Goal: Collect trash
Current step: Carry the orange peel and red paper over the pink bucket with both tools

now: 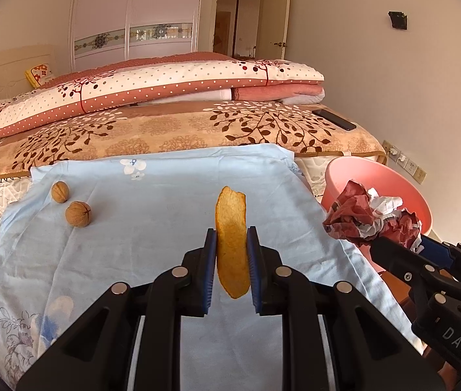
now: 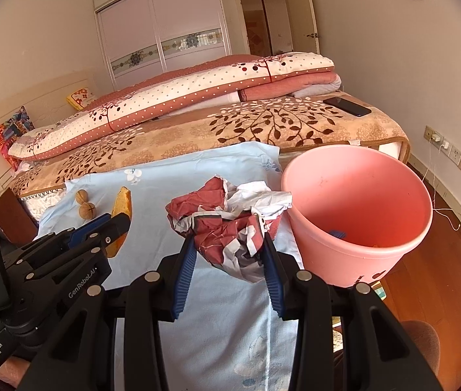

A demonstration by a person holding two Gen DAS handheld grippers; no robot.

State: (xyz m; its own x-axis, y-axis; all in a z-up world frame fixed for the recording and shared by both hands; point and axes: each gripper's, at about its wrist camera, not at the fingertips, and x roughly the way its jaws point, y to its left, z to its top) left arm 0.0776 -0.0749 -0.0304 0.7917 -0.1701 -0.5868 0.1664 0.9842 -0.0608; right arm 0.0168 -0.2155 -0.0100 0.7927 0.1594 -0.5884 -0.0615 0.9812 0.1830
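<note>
**Peel and paper held beside pink bin**

While clamped narrow on an upright orange peel (image 1: 231,244) above the pale blue cloth (image 1: 152,208), left gripper (image 1: 231,254) seen left of two walnuts' (image 1: 78,214) far side; crumpled paper (image 1: 370,218) at right.

Where viewed from the right wrist, right gripper (image 2: 229,254) closed around red-and-white crumpled paper (image 2: 227,218), just left of the pink bin (image 2: 357,251).

Sunlit bedroom: cream walls (image 2: 393,65), sliding-door wardrobe (image 1: 132,22), quilt-piled bed (image 1: 181,123), wooden floor (image 2: 442,277), open doorway (image 1: 237,22).
</note>
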